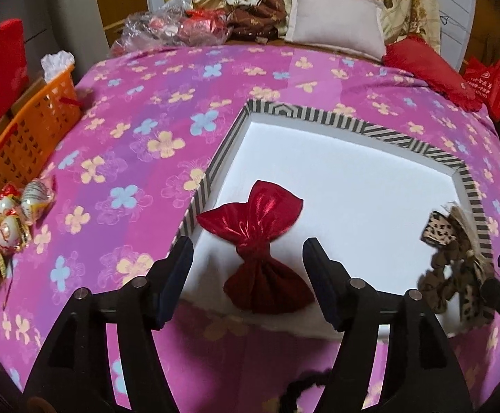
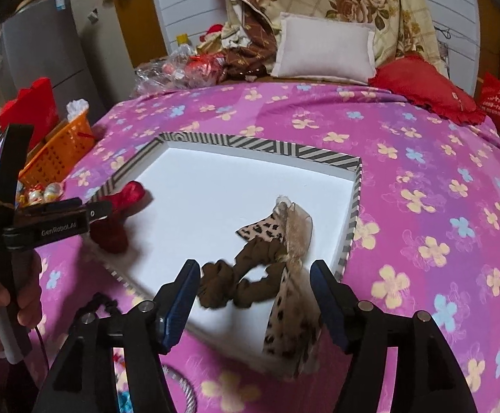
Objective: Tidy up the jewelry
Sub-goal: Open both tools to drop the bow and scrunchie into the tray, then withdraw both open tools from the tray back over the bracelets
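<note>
A white tray with a black-and-white striped rim (image 1: 277, 108) (image 2: 260, 146) lies on the pink flowered bedspread. A shiny red bow (image 1: 260, 237) lies at its near left edge, also in the right wrist view (image 2: 122, 213). My left gripper (image 1: 248, 275) is open, its jaws wide on either side of the bow's lower half, not touching it. A brown scrunchie with a leopard-print bow (image 2: 267, 268) (image 1: 456, 258) lies at the tray's near right corner. My right gripper (image 2: 255, 301) is open around it, fingers apart from the fabric.
An orange basket (image 1: 33, 127) stands at the bed's left edge, with wrapped ornaments (image 1: 12, 213) beside it. A white pillow (image 1: 336, 20), red cushion (image 1: 428, 65) and plastic bags (image 1: 170, 27) lie at the far end. A dark cord (image 1: 301, 389) lies under the left gripper.
</note>
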